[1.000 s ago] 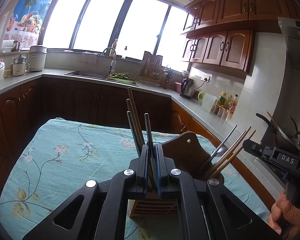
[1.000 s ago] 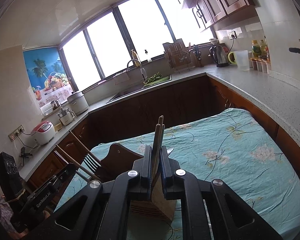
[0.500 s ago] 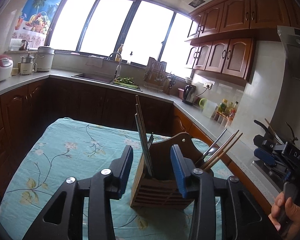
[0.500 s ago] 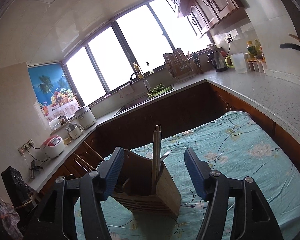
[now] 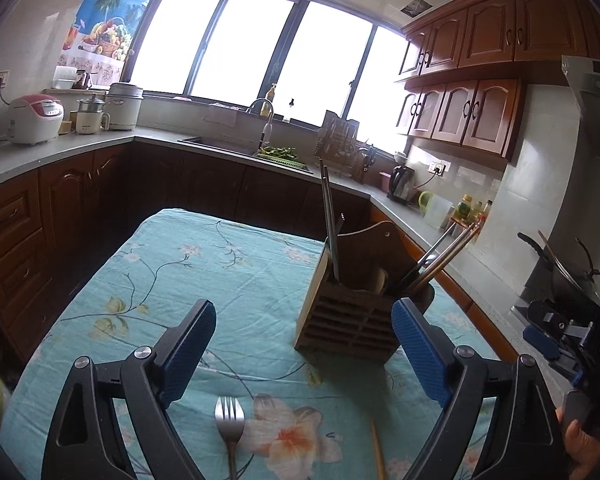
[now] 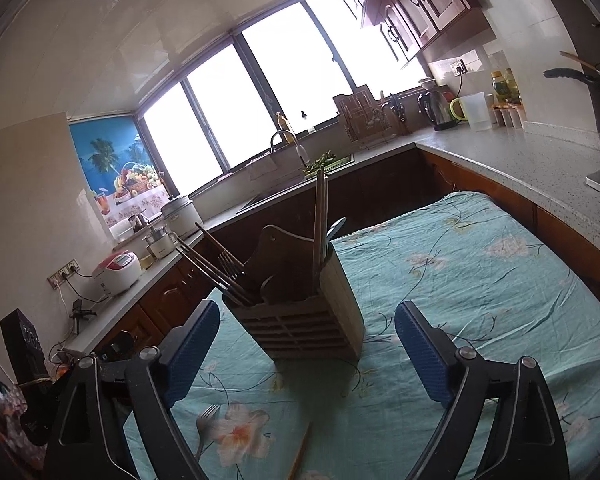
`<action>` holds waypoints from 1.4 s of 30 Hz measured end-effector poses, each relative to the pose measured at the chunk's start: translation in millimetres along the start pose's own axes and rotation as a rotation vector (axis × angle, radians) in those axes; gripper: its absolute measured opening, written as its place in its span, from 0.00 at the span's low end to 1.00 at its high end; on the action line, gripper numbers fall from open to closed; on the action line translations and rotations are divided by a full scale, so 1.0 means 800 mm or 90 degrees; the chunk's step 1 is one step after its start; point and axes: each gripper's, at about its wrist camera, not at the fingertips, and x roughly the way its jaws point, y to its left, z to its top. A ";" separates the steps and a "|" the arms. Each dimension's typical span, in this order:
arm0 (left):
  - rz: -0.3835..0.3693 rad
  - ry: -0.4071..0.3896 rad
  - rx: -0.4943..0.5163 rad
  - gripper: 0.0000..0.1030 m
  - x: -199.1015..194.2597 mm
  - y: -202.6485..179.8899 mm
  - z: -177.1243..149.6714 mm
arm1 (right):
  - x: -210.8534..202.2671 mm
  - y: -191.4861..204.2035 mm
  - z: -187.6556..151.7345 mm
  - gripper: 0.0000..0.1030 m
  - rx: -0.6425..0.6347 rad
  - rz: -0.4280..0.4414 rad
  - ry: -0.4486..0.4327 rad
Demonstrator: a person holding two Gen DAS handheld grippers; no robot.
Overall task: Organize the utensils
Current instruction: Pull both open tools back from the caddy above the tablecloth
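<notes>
Slatted wooden utensil holder [image 5: 348, 320] upright with chopsticks [image 5: 329, 216]; fork [image 5: 229, 420] flat on cloth

I'm getting blown-out windows [image 5: 260, 52] backlighting both views, dim cabinets [image 5: 60, 208], fisheye corners darkening and bending.

A floral teal tablecloth [image 5: 204, 280] covers the table. On the grey countertop [image 5: 28, 160] stand a white-and-red rice cooker [image 5: 36, 118] and a steel pot [image 5: 123, 106]. A faucet [image 5: 265, 120] rises at the sink beneath bright windows [image 5: 256, 44]; a kettle [image 5: 402, 182] sits below brown wall cabinets [image 5: 476, 112].
</notes>
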 end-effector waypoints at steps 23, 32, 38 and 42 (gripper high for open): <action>0.077 -0.090 0.113 0.99 -0.175 -0.039 -0.109 | -0.155 0.067 -0.117 1.00 -0.172 -0.070 -0.148; 0.115 -0.066 0.117 0.99 -0.168 -0.026 -0.153 | -0.140 0.065 -0.181 1.00 -0.222 -0.082 -0.086; 0.109 -0.068 0.120 0.99 -0.176 -0.032 -0.147 | -0.142 0.057 -0.182 1.00 -0.202 -0.090 -0.081; 0.098 -0.071 0.125 0.99 -0.179 -0.029 -0.146 | -0.152 0.048 -0.180 1.00 -0.188 -0.095 -0.088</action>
